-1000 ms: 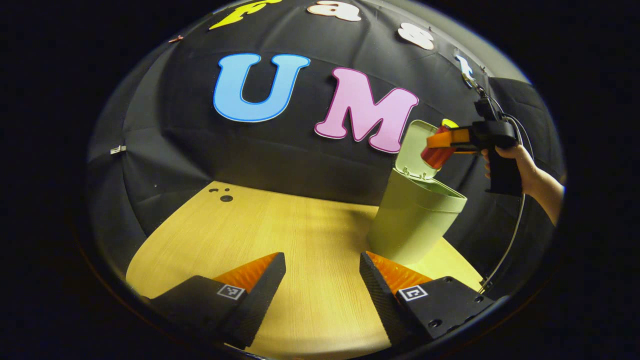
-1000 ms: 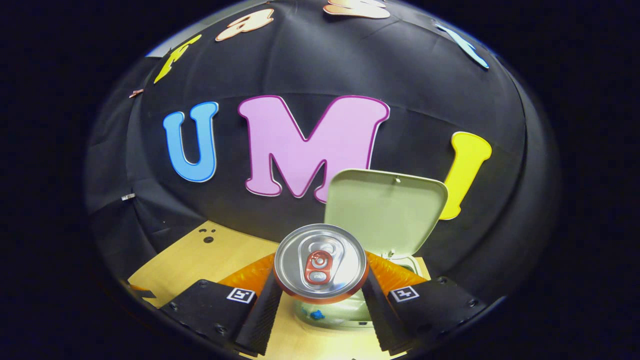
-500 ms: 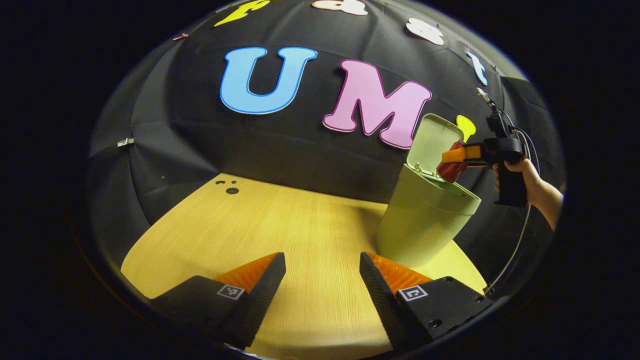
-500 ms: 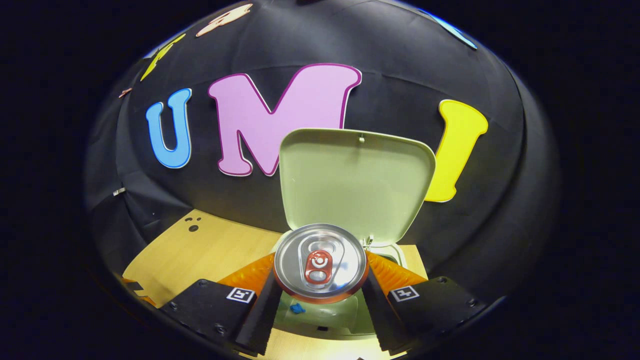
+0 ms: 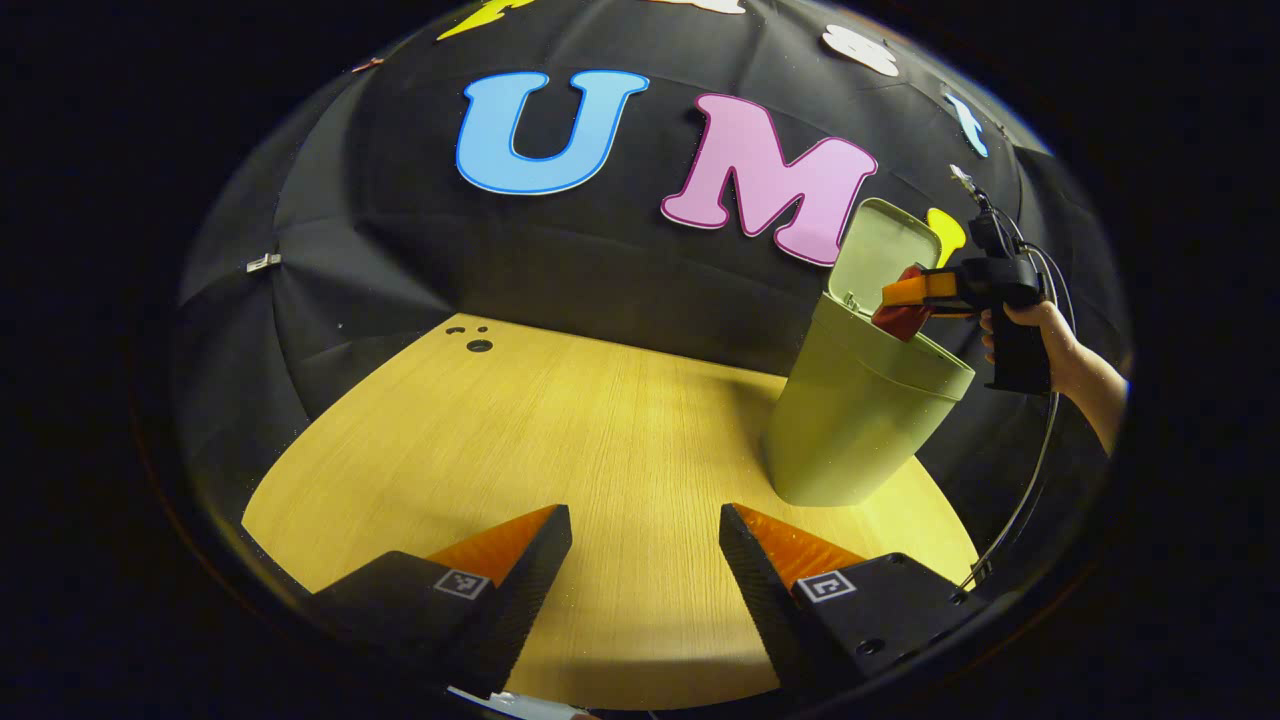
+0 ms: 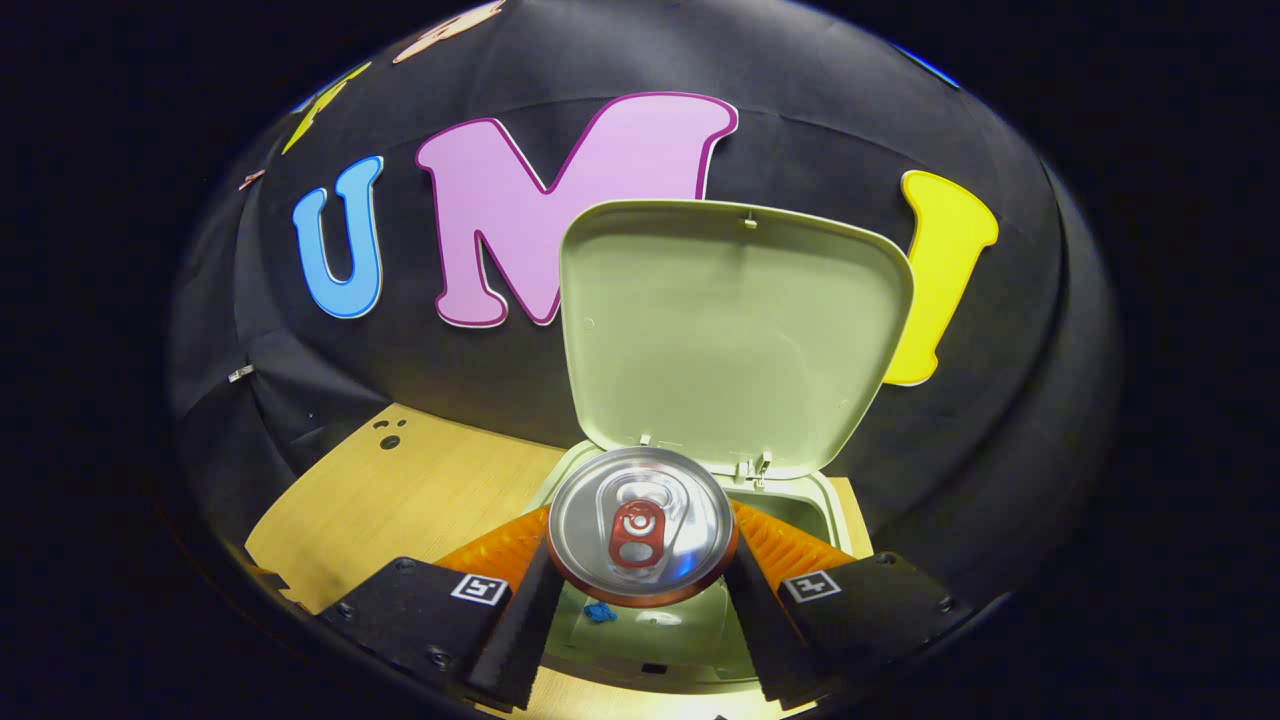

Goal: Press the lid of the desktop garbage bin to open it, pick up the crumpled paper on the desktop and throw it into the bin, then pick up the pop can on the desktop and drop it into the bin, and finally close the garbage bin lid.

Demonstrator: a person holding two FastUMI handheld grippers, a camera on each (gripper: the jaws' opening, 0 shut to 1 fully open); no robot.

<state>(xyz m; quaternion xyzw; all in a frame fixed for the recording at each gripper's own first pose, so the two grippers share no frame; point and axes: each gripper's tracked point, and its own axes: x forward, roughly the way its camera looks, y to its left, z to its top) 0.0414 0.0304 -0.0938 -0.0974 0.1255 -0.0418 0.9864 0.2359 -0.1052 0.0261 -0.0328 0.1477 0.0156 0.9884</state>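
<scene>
Since the frame 1 second earlier, the right hand-held gripper (image 6: 640,580) had carried the pop can (image 6: 642,525) forward and down, so the open lid (image 6: 735,335) had grown much larger in the right gripper view, and in the left gripper view the can (image 5: 900,316) had dropped from above the rim to sit at the mouth of the garbage bin (image 5: 860,420).

In the right gripper view, both fingers pressed the sides of the can at lower centre, its silver top and red tab facing the camera. Below and behind it lay the bin's open mouth (image 6: 815,500), with a small blue scrap (image 6: 598,611) visible inside under the can. The lid stood upright in the centre of the frame.

In the left gripper view, the right hand-held gripper (image 5: 915,300) appeared at the right of the frame, held by a hand (image 5: 1030,330), with a cable (image 5: 1030,470) hanging down from it. The can was tilted, its lower part behind the bin's rim. The bin stood at the right end of the wooden table (image 5: 560,430).

The left hand-held gripper (image 5: 645,560) sat at the bottom of its own view, jaws wide apart and holding nothing, over bare table well left of the bin. The crumpled paper could not be made out with certainty.
</scene>
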